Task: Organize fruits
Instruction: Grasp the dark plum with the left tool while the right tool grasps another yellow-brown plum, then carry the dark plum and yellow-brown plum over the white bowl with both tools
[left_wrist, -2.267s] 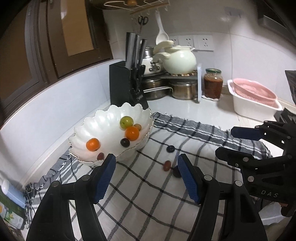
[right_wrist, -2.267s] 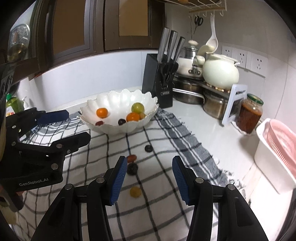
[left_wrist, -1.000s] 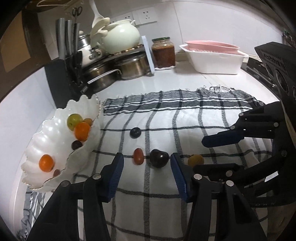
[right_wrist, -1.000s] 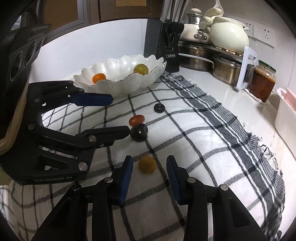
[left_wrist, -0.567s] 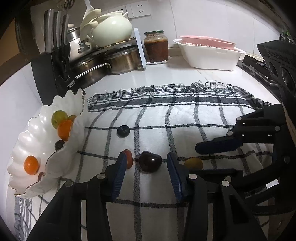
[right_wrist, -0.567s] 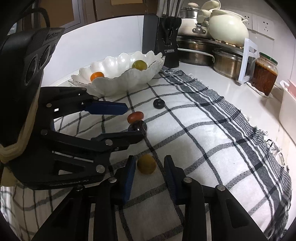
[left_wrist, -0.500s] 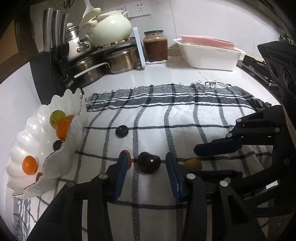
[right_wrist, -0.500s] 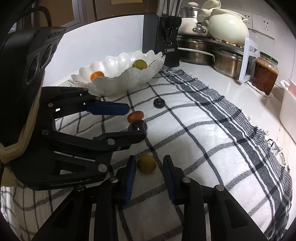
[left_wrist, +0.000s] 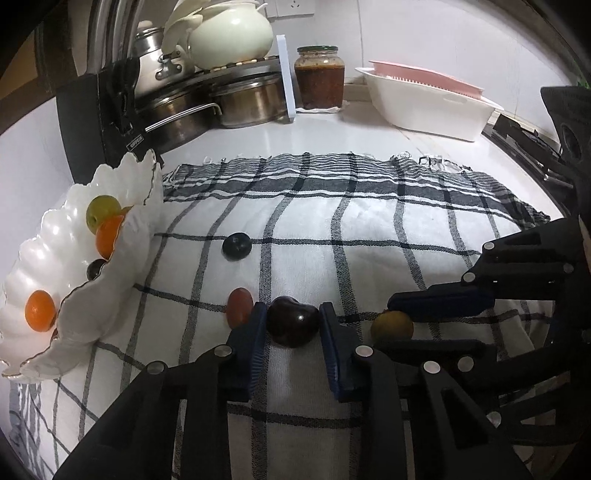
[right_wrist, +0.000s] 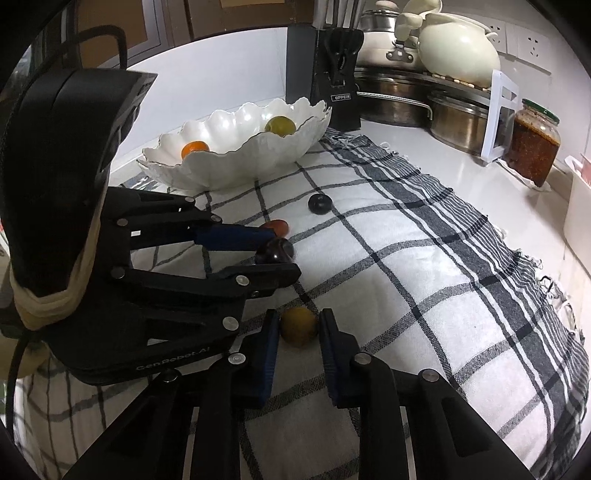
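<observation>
My left gripper is closed around a dark plum on the checked cloth, its pads touching both sides. My right gripper is closed around a yellow fruit on the cloth; it shows in the left wrist view too. A red fruit lies just left of the plum. A dark blue fruit lies farther back. The white scalloped bowl at the left holds orange, green and dark fruits.
A black knife block, steel pots on a rack, a sauce jar and a white tub with a pink strainer stand along the back of the counter. The two grippers lie close side by side.
Both grippers lowered to the cloth and moved forward. The left jaws narrowed around the dark plum, the right jaws around the yellow fruit.
</observation>
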